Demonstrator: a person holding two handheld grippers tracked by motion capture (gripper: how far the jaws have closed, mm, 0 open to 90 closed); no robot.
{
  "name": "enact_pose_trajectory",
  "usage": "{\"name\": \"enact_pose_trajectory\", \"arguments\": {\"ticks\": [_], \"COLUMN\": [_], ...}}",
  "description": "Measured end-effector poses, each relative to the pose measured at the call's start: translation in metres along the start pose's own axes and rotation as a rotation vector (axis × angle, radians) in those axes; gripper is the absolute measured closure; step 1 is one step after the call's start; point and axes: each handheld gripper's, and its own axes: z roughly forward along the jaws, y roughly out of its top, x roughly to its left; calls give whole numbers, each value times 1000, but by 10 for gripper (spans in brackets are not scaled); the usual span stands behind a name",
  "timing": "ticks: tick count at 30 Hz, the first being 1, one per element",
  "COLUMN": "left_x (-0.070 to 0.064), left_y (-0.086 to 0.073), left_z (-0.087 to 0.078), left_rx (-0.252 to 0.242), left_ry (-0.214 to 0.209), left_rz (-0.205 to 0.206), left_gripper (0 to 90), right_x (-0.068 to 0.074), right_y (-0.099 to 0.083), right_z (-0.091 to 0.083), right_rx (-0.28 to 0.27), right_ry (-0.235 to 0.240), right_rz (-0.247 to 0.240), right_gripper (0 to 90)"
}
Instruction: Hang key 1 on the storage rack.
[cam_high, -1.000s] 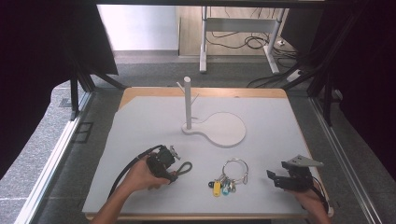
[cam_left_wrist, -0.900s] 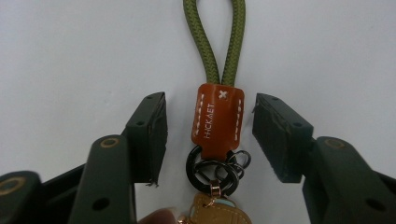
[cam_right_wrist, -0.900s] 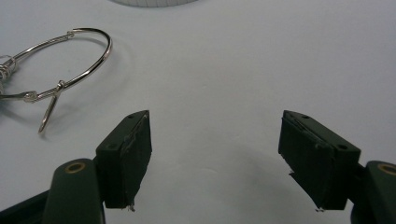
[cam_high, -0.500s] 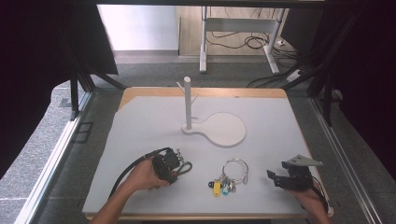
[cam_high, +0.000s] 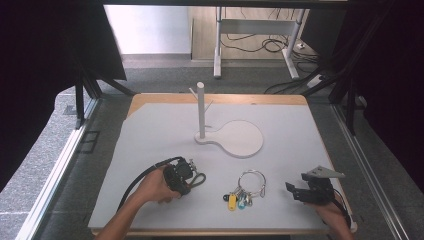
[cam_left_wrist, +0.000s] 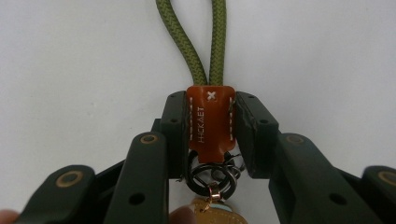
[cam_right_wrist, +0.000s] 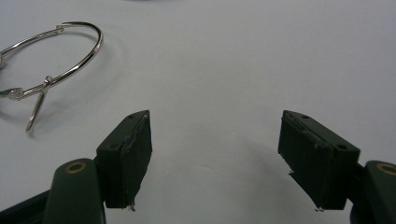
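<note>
My left gripper (cam_high: 187, 176) rests on the white table top near the front left. In the left gripper view it (cam_left_wrist: 210, 128) is shut on the orange leather tab (cam_left_wrist: 209, 122) of a keychain. The keychain's green cord loop (cam_left_wrist: 205, 46) lies ahead of the jaws, and its metal rings (cam_left_wrist: 212, 176) hang behind them. A large silver key ring (cam_high: 251, 181) with several coloured tags (cam_high: 235, 199) lies at front centre. Just right of it, my right gripper (cam_high: 293, 192) stands open and holds nothing. The silver ring (cam_right_wrist: 60, 60) lies at its far left.
A white peg stand (cam_high: 201, 107) with short side pegs rises from a rounded flat base (cam_high: 240, 139) at the table's middle. The table's front edge (cam_high: 220, 231) runs close under both hands. Dark curtains and a metal frame flank the table.
My left gripper has shifted slightly to the right with the keychain in it. The right gripper and the key ring have stayed put.
</note>
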Motion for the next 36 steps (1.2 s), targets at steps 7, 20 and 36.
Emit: {"name": "enact_pose_trajectory", "arguments": {"ticks": [7, 20, 36], "left_x": [6, 22, 33], "left_y": [-7, -25, -35], "left_z": [-16, -73, -95], "left_rx": [-82, -279, -364], "left_ry": [-24, -39, -45], "left_rz": [-27, -102, -143], "left_gripper": [670, 669, 669], "right_x": [-3, -3, 0], "right_y": [0, 0, 0], "right_z": [-2, -3, 0], "right_rx": [-8, -11, -12], "right_ry": [-6, -10, -16], "right_rz": [9, 14, 11], "right_gripper": [266, 266, 273]}}
